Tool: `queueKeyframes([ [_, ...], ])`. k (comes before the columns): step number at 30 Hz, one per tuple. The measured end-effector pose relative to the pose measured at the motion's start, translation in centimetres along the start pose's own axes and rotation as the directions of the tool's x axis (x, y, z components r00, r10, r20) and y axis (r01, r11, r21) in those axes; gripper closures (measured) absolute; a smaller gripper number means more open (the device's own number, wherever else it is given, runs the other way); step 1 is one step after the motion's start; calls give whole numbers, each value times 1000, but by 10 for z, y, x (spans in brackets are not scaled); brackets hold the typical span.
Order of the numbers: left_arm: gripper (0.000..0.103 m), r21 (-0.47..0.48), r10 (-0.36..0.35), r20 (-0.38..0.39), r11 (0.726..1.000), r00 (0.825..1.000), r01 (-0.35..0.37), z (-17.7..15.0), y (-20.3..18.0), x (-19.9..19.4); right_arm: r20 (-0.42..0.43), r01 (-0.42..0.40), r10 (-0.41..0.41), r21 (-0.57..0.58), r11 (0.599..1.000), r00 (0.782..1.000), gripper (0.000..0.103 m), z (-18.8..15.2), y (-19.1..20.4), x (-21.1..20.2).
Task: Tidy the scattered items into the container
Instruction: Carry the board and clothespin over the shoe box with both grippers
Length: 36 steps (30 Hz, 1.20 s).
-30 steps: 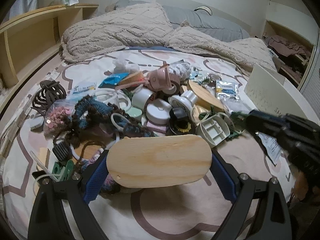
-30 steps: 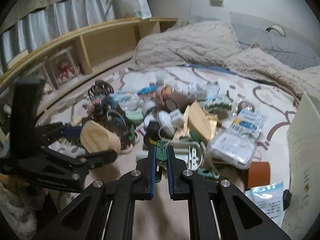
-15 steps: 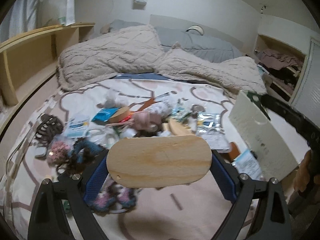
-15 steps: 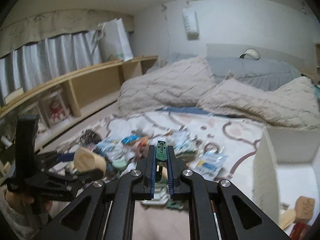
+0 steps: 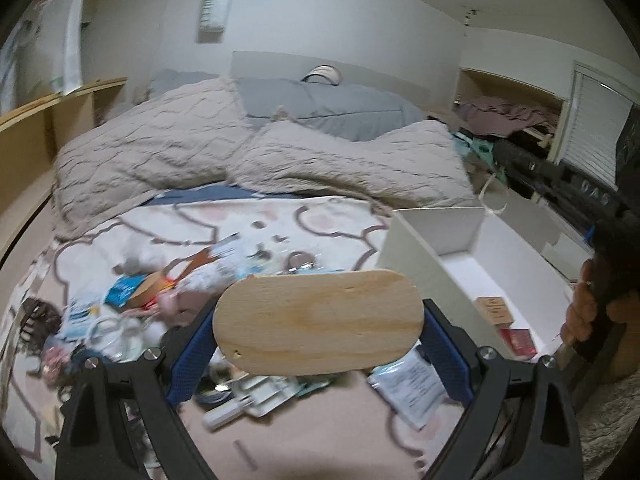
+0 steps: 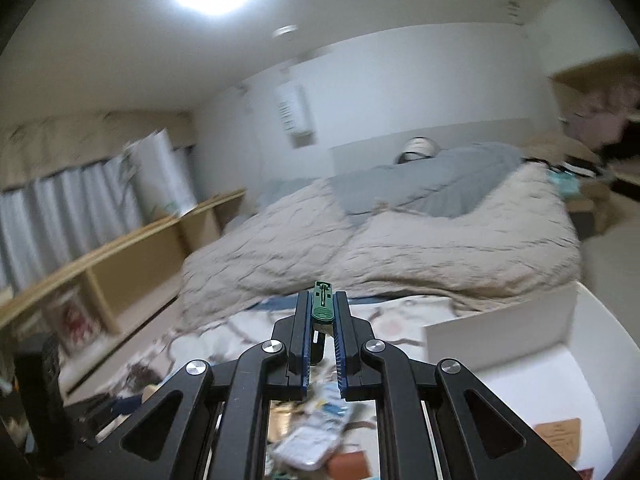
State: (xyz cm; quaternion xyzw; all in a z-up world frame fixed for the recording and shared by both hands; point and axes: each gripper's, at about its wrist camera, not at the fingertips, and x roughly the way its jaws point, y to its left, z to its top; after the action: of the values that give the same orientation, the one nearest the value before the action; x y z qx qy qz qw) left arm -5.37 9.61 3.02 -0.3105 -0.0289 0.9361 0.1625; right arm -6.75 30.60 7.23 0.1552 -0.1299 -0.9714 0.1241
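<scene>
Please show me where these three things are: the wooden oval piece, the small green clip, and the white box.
wooden oval piece point(image 5: 318, 322): left wrist view, middle of its face.
small green clip point(image 6: 322, 304): right wrist view, its green body.
white box point(image 5: 434, 234): left wrist view, far wall.

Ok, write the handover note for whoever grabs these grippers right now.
Left gripper: fingers clamped on the oval wooden board, held above the bed.
Right gripper: shut on a small green clip, raised, beside the box.
White box: open, on the bed's right side; a few small items already inside.
Pile of scattered items: most of it on the patterned blanket.
Left to do: drop board and clip into the box, then clear the pile.
</scene>
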Motion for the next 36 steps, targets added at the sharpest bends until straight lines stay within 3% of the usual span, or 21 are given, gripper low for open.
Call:
queueKeyframes([
  [5, 8, 29, -44, 2, 999, 999, 44, 12, -32, 14, -10, 117, -117, 53, 992, 993, 92, -1, -50, -18],
  [10, 8, 50, -94, -16, 994, 995, 94, 17, -62, 26, -65, 227, -221, 119, 967, 973, 92, -7, -98, -32],
  [17, 8, 82, -144, -46, 986, 988, 148, 20, -104, 41, -146, 323, -303, 139, 936, 942, 92, -20, -129, -37],
  [21, 8, 96, -174, -71, 979, 982, 180, 20, -128, 49, -211, 335, -310, 96, 937, 927, 92, -31, -133, -31],
  [29, 8, 132, -168, -88, 975, 982, 179, 24, -157, 59, -257, 339, -322, 26, 940, 911, 92, -42, -140, -38],
  [33, 8, 121, -172, -95, 976, 981, 183, 27, -162, 65, -303, 264, -237, 51, 963, 923, 93, -50, -147, -40],
  [36, 8, 113, -178, -105, 975, 978, 190, 30, -168, 71, -336, 257, -235, 21, 966, 912, 93, -54, -144, -37],
])
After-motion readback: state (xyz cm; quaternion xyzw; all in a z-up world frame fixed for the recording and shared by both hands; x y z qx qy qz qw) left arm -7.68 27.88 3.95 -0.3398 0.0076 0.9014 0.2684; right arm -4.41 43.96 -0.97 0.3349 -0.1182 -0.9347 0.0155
